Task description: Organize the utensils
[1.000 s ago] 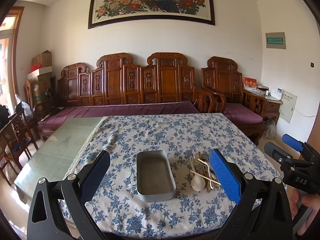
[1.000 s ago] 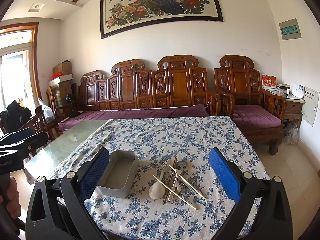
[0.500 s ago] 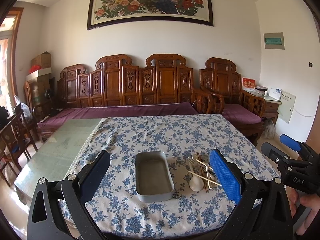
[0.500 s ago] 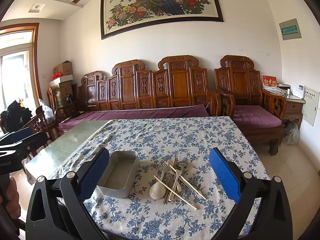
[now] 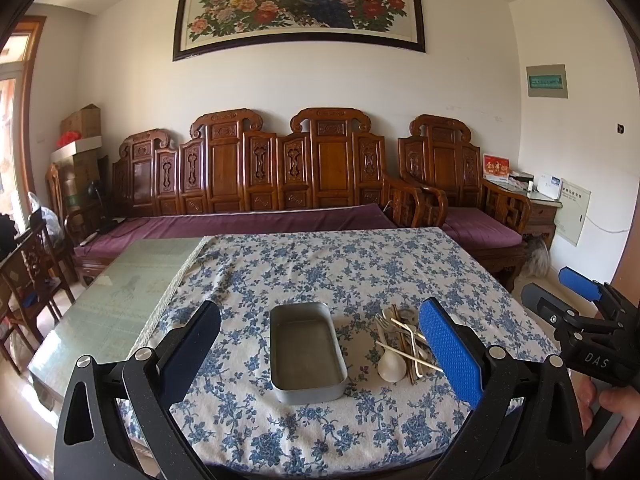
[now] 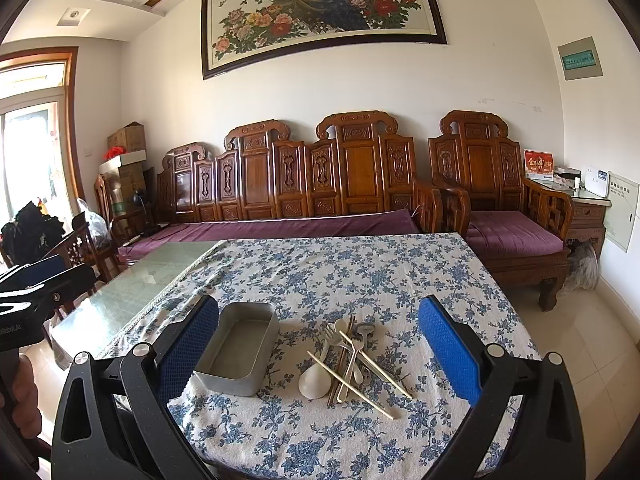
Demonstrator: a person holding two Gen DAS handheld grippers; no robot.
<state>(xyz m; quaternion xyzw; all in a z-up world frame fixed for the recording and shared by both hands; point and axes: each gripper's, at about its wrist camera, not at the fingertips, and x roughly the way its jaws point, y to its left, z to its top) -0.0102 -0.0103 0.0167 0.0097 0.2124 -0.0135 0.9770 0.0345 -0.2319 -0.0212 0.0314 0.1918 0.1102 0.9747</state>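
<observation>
The left gripper [image 5: 320, 344] and right gripper [image 6: 318, 344], both spread wide and empty, carry textured blue pads. A rectangular metal tin [image 5: 306, 350] sits on the floral cloth [image 5: 320, 264]. The utensils [image 6: 352, 356] lie piled just right of the tin; individual pieces overlap.

a carved wooden sofa [image 5: 280, 184] with purple cushions stands under a peacock painting [image 5: 300, 4]; cardboard boxes [image 6: 128, 140] are stacked at left.

My pads [image 6: 448, 354] look like dimpled blue rubber; the tin [image 5: 306, 352] is dull matt metal on printed cloth [image 5: 320, 268].
</observation>
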